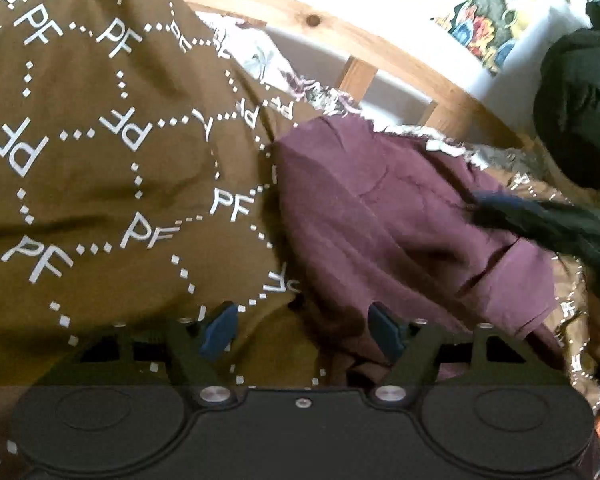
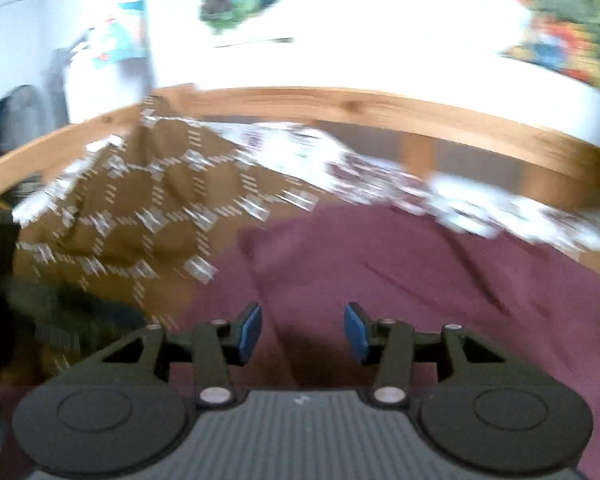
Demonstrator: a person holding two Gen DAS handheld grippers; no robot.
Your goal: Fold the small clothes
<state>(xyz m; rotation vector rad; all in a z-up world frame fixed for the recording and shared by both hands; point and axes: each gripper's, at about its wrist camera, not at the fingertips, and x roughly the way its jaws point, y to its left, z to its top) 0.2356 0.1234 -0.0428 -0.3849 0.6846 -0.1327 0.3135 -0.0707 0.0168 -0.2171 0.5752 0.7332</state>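
Note:
A maroon garment point(image 1: 400, 232) lies spread on a brown cover printed with white "PF" letters point(image 1: 100, 168). My left gripper point(image 1: 302, 330) hovers open over the garment's near left edge, where it meets the brown cover; nothing sits between its blue pads point(image 1: 220, 332). In the blurred right wrist view the same maroon garment point(image 2: 420, 280) fills the lower right, and my right gripper point(image 2: 302, 332) stands open above it with empty space between the pads. A dark blurred shape point(image 1: 560, 228) reaches over the garment from the right in the left wrist view.
A wooden bed rail point(image 1: 380, 56) point(image 2: 340, 108) runs behind the cloth, with a white patterned sheet point(image 2: 380, 172) below it. A black bundle point(image 1: 580, 112) sits at the far right. Colourful posters point(image 1: 492, 12) hang on the white wall.

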